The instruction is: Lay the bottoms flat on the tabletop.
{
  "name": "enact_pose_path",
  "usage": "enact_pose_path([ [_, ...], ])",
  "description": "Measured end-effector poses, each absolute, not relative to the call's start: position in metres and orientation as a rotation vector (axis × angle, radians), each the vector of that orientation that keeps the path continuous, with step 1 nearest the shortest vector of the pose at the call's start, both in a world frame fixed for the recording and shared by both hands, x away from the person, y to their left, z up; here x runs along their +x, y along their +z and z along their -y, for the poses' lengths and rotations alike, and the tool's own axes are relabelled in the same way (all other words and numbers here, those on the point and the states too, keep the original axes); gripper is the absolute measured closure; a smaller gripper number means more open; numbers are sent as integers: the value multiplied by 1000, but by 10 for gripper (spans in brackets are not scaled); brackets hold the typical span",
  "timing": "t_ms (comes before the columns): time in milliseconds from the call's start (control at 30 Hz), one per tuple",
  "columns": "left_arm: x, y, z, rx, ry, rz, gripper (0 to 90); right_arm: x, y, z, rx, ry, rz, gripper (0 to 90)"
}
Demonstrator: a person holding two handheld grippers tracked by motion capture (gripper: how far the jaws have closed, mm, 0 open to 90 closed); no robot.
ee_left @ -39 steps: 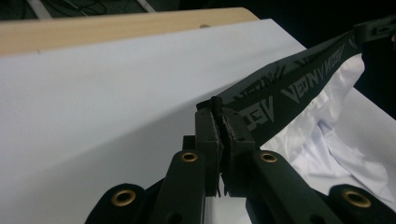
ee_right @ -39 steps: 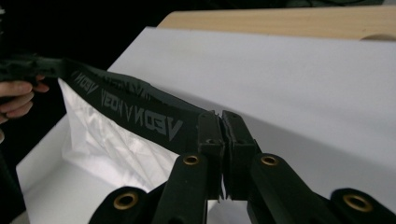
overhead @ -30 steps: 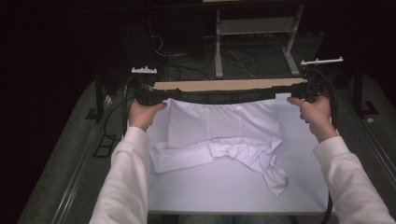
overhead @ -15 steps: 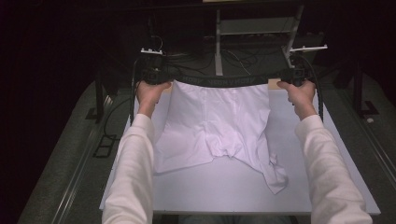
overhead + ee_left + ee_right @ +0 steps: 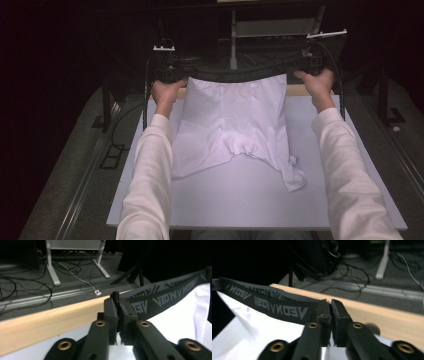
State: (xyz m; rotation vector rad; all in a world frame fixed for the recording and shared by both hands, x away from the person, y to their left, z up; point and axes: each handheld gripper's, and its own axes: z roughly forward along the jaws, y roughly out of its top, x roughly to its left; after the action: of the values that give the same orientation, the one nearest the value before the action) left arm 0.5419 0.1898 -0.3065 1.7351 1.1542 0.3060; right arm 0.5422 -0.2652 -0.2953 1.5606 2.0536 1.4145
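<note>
Both forearms are covered by long, pale cream sleeves (image 5: pixel 150 170) of a soft knit, loosely creased and ending at the wrists. Each hand carries a black gripper — the left gripper (image 5: pixel 118 302) and the right gripper (image 5: pixel 330 306) share one build: two matte black jaws with ribbed inner pads, set on broad black links pinned with brass-coloured rivets. A black cable (image 5: pixel 146 95) trails from the left one — a small pale plate (image 5: pixel 164 48) sits on top.

Grey mirrored lettering repeats along the black waistband (image 5: pixel 274 307) of the white garment (image 5: pixel 232 125), not reliably readable.
</note>
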Motion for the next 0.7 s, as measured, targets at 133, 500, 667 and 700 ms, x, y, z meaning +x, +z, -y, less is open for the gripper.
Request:
enact_pose_path([
  [133, 539, -355, -196, 1666, 263, -1215, 562, 538, -331, 260, 1638, 1360, -1982, 641],
  [500, 511, -407, -211, 1620, 192, -1256, 344, 511, -400, 272, 1699, 1280, -2039, 521],
  [667, 502, -408, -211, 1623, 202, -1236, 285, 497, -404, 278, 1684, 1319, -2024, 463],
  [700, 499, -409, -211, 1612, 196, -1223, 284, 494, -404, 279, 1676, 1312, -2027, 442],
])
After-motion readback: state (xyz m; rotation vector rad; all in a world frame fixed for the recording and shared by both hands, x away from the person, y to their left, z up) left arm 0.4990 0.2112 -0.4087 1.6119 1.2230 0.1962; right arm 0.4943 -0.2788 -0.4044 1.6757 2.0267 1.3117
